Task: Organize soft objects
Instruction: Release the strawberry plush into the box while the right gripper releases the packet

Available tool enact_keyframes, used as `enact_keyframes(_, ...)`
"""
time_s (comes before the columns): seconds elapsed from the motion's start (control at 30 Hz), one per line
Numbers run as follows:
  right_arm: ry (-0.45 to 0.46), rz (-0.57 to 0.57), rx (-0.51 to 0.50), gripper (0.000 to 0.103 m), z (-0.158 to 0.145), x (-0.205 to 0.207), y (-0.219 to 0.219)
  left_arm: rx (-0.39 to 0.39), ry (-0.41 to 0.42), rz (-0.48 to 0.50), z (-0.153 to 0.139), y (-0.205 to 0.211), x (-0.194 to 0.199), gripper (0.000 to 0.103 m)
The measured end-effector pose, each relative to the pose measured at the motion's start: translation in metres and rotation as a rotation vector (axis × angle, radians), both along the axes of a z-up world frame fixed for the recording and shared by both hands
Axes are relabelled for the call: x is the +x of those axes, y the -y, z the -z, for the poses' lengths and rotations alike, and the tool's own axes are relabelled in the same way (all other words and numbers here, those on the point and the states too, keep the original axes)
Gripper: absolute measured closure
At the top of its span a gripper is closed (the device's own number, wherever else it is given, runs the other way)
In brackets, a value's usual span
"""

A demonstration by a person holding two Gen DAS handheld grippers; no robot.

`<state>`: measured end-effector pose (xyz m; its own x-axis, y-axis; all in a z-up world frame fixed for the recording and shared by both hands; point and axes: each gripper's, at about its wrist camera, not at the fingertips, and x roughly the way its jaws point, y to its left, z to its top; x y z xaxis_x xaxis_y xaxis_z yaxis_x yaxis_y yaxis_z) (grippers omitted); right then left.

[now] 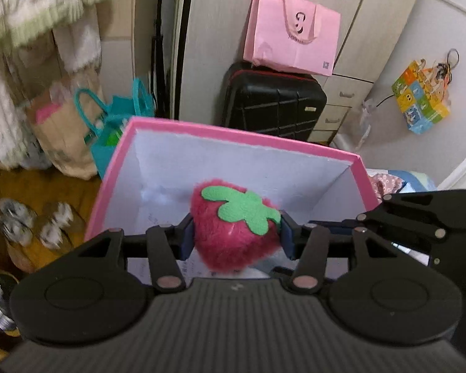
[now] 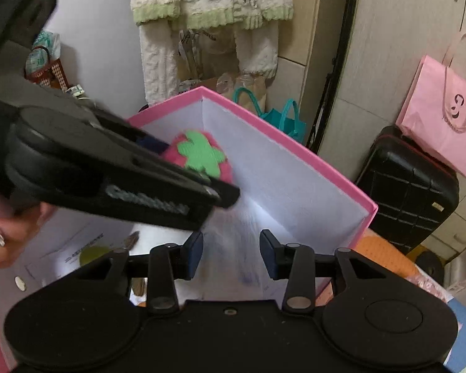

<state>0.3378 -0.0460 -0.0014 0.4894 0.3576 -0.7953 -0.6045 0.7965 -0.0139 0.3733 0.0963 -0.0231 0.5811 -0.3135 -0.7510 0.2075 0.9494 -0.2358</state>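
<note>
A fuzzy red strawberry plush [image 1: 233,236] with a green felt leaf is clamped between the blue pads of my left gripper [image 1: 236,237], which is shut on it. It hangs inside the open pink box [image 1: 233,133], just above the white floor. The right wrist view shows the same plush [image 2: 202,155] near the far corner of the box [image 2: 295,146], with the left gripper [image 2: 191,171] reaching in from the left. My right gripper [image 2: 231,253] hovers over the near part of the box, open, with only the white bottom showing between its pads.
A black suitcase [image 1: 273,102] with a pink paper bag [image 1: 292,31] on top stands behind the box. Teal bags [image 1: 115,124] and shoes [image 1: 31,227] lie on the wooden floor at the left. Fluffy clothes [image 2: 211,0] hang above. A person's hand [image 2: 9,236] holds the left gripper.
</note>
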Motion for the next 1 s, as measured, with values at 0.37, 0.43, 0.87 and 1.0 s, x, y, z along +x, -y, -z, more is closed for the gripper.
enact_keyframes(0.37,0.073,-0.027,0.000,0.050,-0.019,-0.034,0.018,0.064,0.148,0.006,-0.035,-0.007,-0.044,0.025)
enact_keyframes(0.43,0.079,-0.035,-0.001,0.050,-0.024,-0.043,0.020,0.093,0.145,0.030,-0.046,-0.007,-0.056,0.025)
enact_keyframes(0.87,0.135,-0.074,0.003,0.050,-0.070,-0.115,0.032,0.184,0.152,0.098,-0.101,-0.007,-0.146,0.024)
enact_keyframes(1.0,0.170,-0.096,-0.008,0.048,-0.079,-0.140,0.035,0.183,0.146,0.132,-0.106,-0.002,-0.173,0.022)
